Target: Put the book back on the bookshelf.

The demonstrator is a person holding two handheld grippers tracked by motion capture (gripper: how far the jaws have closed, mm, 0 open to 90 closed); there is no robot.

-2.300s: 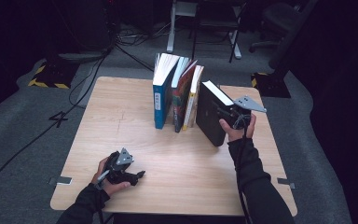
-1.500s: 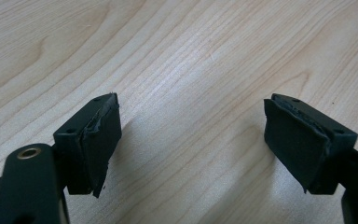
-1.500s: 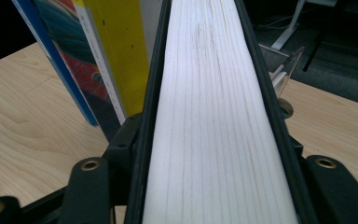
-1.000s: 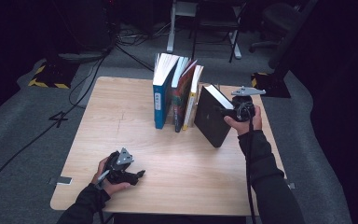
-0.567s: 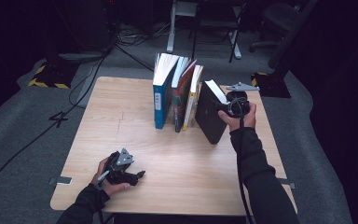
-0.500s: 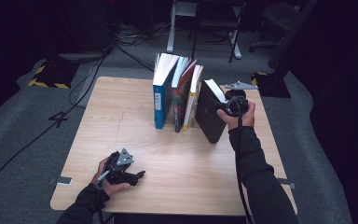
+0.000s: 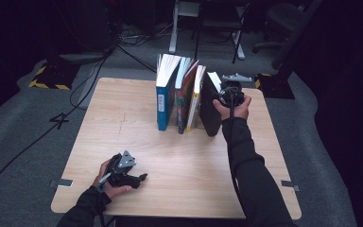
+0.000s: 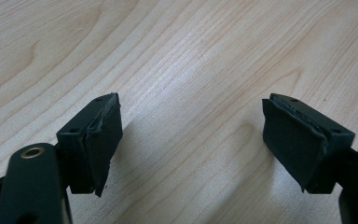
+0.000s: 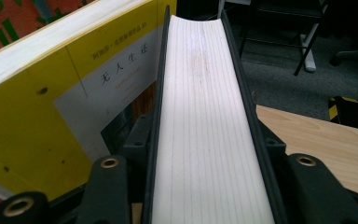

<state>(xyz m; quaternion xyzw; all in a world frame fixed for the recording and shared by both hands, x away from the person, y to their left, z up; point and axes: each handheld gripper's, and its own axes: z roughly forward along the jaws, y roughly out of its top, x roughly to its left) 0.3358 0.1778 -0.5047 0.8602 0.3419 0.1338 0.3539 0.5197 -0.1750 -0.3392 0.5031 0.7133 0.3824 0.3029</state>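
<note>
Step in hand: I am standing the black book (image 7: 210, 109) upright against the row, so I judge the shelving nearly done.
Black book: on the table (image 7: 123, 104), at the 3 o'clock end of the row, beside the yellow book (image 9: 51, 112); I cannot tell if their covers touch.
Right gripper (image 7: 230, 93): my jaws pinch the black book across its covers, the white page edge (image 9: 209, 130) running between them.
Left gripper (image 7: 133, 178): jaws spread, nothing between them, resting low on the table near 7 o'clock.
Row: blue book (image 7: 164, 101) at the 9 o'clock end, red book (image 7: 185, 97) next.
Next move: press the black book flush toward 9 o'clock, check it stands alone, then ease my jaws apart without tipping it.
</note>
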